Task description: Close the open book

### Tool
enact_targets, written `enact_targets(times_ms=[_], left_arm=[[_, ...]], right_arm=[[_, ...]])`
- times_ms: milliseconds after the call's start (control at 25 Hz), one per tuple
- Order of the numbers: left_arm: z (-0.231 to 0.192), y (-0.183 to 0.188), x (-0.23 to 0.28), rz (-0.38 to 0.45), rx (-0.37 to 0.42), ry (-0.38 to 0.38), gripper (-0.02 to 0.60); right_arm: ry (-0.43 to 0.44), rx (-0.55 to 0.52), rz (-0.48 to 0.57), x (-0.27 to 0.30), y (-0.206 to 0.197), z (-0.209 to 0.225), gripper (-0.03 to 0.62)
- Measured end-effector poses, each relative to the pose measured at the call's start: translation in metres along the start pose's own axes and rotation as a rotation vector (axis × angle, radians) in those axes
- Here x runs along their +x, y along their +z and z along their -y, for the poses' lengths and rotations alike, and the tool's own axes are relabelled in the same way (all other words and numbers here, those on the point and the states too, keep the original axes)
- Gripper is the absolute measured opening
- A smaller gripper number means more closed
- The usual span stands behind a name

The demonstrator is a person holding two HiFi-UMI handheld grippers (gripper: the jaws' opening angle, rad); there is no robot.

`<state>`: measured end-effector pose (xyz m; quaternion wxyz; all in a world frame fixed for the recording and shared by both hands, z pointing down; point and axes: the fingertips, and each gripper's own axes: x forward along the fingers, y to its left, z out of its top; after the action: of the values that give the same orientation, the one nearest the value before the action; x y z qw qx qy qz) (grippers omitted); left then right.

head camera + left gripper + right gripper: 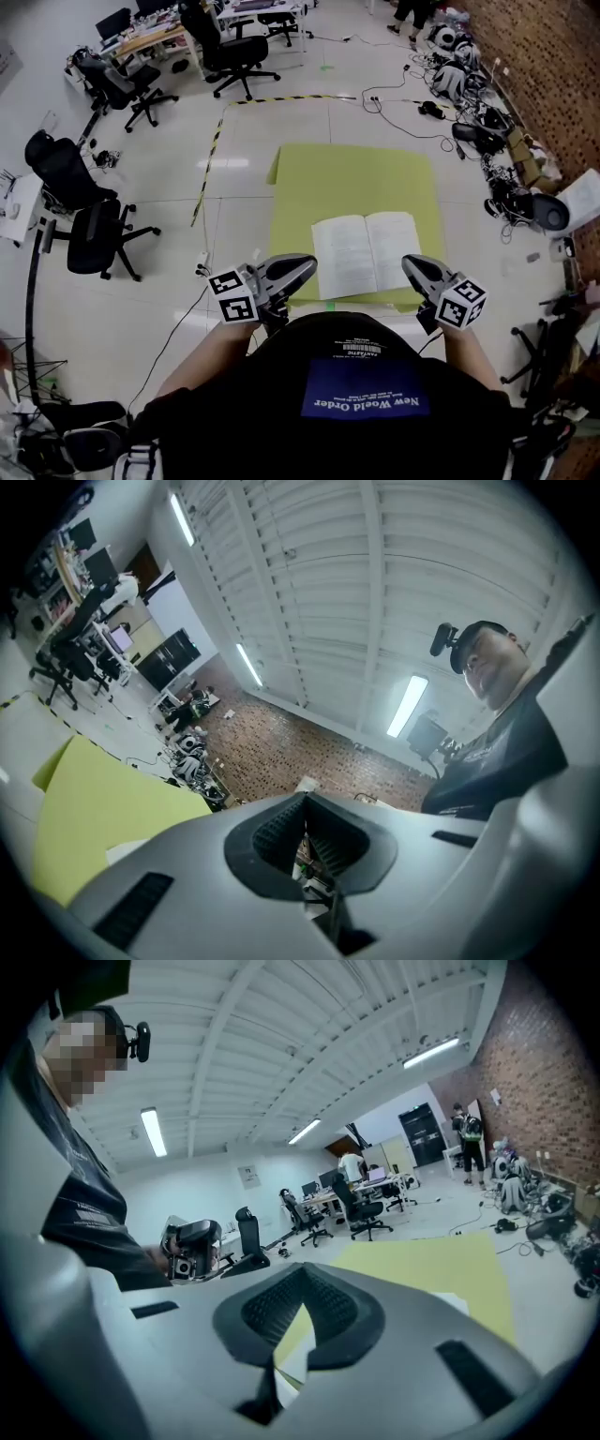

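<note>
Bare green tabletop (356,178) stretches beyond the open book (367,253), which occupies its near middle; clear strips flank the book left and right. Well off to the left stand office chairs (94,234); cable clutter (487,141) lines the brick wall (562,56) at right.

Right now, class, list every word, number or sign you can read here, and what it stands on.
"New World Order": blue patch on the person's shirt, upside down in the head view.
The smaller line on that patch, and the white label above it: too small to read.
Pages of the open book: print too small.
</note>
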<state>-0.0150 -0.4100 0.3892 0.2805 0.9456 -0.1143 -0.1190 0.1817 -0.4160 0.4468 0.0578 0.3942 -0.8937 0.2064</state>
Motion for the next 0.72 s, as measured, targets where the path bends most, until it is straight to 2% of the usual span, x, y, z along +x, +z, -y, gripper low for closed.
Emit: enact_targets(times_ms=[200,360,480,640,720], left_arm=[[0.002,-0.006,0.022,-0.025,0.043,0.059,0.008],[-0.004,-0.016,0.036,-0.081,0.078,0.082,0.007],[-0.013,-0.030,0.051,-0.152,0.118,0.065,0.008],[-0.032,-0.063,0.069,-0.292,0.171,0.047,0.006],[-0.046,-0.087,0.079,-0.361,0.191,0.040,0.007]], right_arm=[[0.056,-0.011,-0.027,-0.002,-0.003,0.018,-0.015],[0.049,0.021,-0.027,-0.006,-0.009,0.029,-0.015],[0.025,0.065,-0.037,-0.011,-0.022,0.035,-0.015],[-0.025,0.195,-0.085,-0.014,-0.062,0.040,-0.015],[-0.045,0.275,-0.133,-0.015,-0.094,0.041,0.062]])
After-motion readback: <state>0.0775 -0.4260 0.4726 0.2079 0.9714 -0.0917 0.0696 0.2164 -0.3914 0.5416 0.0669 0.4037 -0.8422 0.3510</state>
